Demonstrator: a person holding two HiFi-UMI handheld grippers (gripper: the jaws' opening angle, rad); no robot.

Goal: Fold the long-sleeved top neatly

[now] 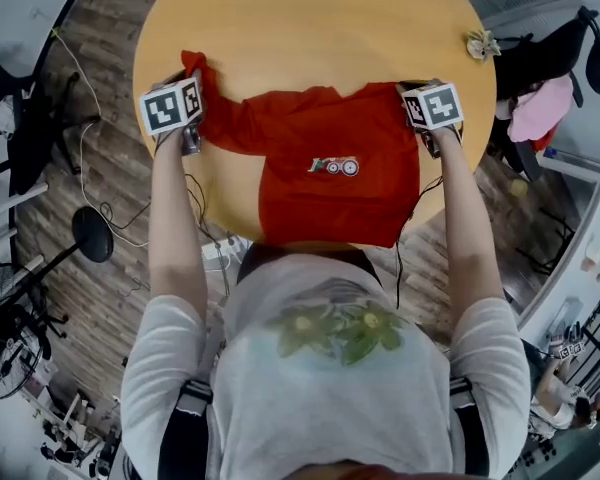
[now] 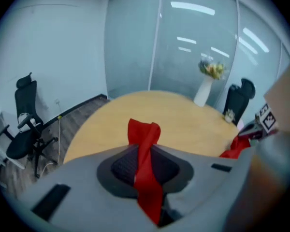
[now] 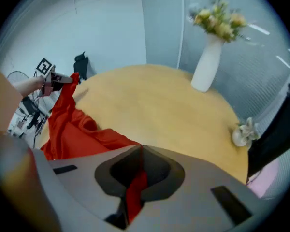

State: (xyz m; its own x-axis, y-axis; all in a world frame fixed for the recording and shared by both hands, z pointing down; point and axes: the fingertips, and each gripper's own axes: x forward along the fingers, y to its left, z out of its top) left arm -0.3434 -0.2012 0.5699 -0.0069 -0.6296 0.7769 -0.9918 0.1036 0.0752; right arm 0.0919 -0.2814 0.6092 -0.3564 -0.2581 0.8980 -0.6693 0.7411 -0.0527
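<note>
Left tongs (image 2: 144, 154), right tongs (image 3: 137, 174) on top (image 1: 325, 203)

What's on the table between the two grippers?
The red top, stretched from the left gripper to the right gripper, both shut on it. The head view shows it.

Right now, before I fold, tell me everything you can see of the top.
The top is red, thin-looking cloth with a small print on the chest. It lies spread, slightly wrinkled, on the wooden table, hem at the near edge. One sleeve stretches to the left gripper, shut on it; the right gripper is shut on the opposite edge. The other sleeve isn't clear.
</note>
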